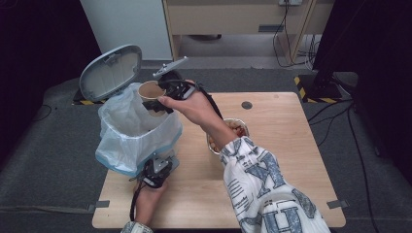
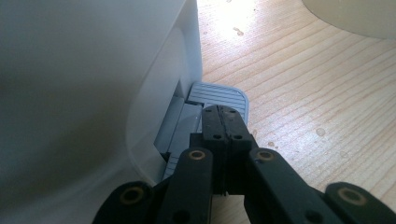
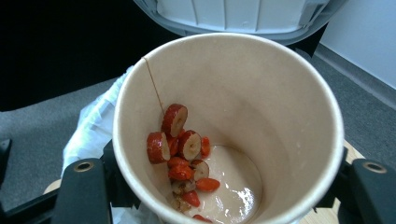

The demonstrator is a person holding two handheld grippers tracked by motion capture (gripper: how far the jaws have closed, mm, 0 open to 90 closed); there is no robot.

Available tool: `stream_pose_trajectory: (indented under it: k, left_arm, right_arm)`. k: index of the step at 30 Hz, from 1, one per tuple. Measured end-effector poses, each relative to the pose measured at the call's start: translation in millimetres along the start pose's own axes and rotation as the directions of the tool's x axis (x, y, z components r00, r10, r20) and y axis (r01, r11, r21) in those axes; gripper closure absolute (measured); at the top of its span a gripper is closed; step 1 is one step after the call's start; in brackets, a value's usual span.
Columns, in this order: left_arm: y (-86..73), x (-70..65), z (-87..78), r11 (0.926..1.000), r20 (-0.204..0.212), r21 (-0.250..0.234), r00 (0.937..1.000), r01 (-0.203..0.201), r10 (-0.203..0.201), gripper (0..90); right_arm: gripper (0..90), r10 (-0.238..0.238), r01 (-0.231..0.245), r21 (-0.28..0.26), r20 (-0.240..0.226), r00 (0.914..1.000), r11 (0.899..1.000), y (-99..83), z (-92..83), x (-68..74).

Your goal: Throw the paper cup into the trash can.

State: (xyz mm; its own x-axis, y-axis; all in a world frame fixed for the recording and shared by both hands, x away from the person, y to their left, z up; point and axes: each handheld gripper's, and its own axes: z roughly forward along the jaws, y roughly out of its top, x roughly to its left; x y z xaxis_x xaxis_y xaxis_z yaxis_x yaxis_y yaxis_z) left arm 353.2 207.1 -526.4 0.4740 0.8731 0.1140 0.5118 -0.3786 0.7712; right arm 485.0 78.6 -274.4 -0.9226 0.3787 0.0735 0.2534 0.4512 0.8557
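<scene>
Pressing the bin's pedal [image 2: 219, 95] with pressed-together jaws, the left gripper [image 2: 223, 122] holds the lid [image 1: 111, 72] up; the right gripper [image 1: 167, 92], pinching the paper cup [image 3: 229, 126], likely tips next.

Pale wooden tabletop [image 2: 303, 93] with fine matt grain; smooth white plastic bin body [image 2: 70, 93] with ribbed grey plastic pedal [image 2: 219, 95]; thin crinkled translucent plastic liner bag [image 1: 128, 128]; tan paper cup [image 3: 261, 93], matt inside, glossy wet residue at bottom
</scene>
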Motion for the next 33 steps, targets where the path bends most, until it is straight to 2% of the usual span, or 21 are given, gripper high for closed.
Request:
stream_pose_trajectory:
  k: [7, 9, 10, 11, 19, 28, 33]
  left_arm:
    - [0.1, 0.1, 0.1, 1.0000, 0.000, 0.000, 1.0000, -0.001, 0.001, 89.0]
    - [0.0, 0.1, 0.1, 1.0000, 0.001, -0.001, 1.0000, -0.001, 0.001, 89.0]
    - [0.1, 0.2, 0.1, 1.0000, 0.001, 0.000, 1.0000, -0.002, 0.002, 89.0]
    - [0.0, 0.1, 0.2, 1.0000, 0.001, -0.001, 1.0000, -0.001, 0.001, 89.0]
    - [0.1, 0.1, 0.2, 1.0000, 0.001, -0.002, 1.0000, -0.001, 0.001, 88.9]
    - [0.0, 0.2, 0.2, 1.0000, 0.002, -0.002, 1.0000, -0.001, 0.001, 89.0]
    - [-0.1, 0.2, 0.2, 1.0000, 0.002, -0.003, 1.0000, -0.002, 0.002, 88.9]
  right_arm:
    - [29.4, 0.002, -0.002, 0.013, -0.020, 0.9998, 1.000, -2.8, 14.4, 4.6]
    - [23.5, 0.003, -0.002, 0.009, -0.034, 0.9994, 1.000, -3.9, 19.3, 7.1]
    - [15.4, 0.007, -0.007, 0.006, -0.040, 0.9992, 1.000, -4.5, 21.5, 8.4]
    - [13.8, 0.006, -0.006, 0.004, -0.042, 0.9991, 1.000, -4.6, 22.2, 8.9]
    - [12.7, 0.007, -0.007, -0.008, -0.003, 1.0000, 1.000, -10.0, 13.1, 3.4]
    - [10.9, 0.049, -0.048, -0.028, 0.025, 0.9985, 0.998, -16.5, 1.8, -6.3]
    - [9.5, 0.050, -0.049, -0.021, 0.038, 0.9980, 0.999, -19.9, -1.0, -8.2]
